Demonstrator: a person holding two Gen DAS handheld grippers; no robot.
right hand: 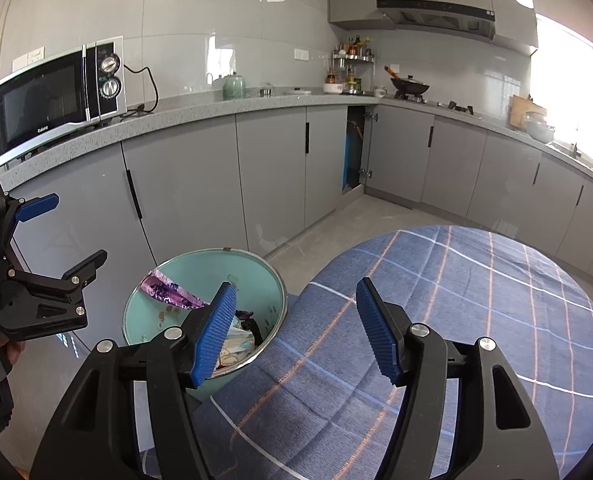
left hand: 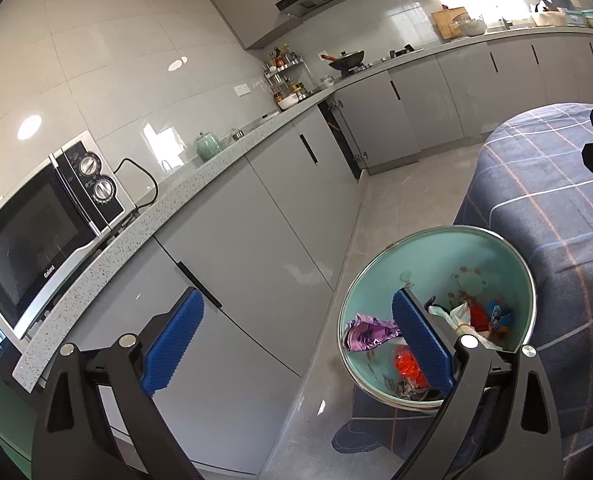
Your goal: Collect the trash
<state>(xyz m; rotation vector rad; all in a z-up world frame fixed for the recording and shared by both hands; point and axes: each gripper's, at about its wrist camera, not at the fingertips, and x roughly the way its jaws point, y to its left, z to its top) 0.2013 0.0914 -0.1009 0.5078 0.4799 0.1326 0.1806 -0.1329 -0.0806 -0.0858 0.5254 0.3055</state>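
Bin [left hand: 476, 256] contents partly hidden

The left wrist camera is looking down close over the bin [left hand: 436, 280] at 5 o'clock, counter at 9. The right wrist camera is facing the cabinets [right hand: 268, 168] from above the table [right hand: 476, 320]; both are sharing the bin [right hand: 252, 276] and the microwave [right hand: 52, 96].

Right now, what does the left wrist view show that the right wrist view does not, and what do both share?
Only the left wrist view shows orange-red trash low in the bin and the bin's full inner wall, looking almost straight down into it.

Only the right wrist view shows the left hand-held gripper from outside, open and empty, and most of the plaid tablecloth with no trash visible on it.

Both show the teal trash bin beside the table, the purple wrapper inside it, the microwave, and the right hand-held gripper, open.
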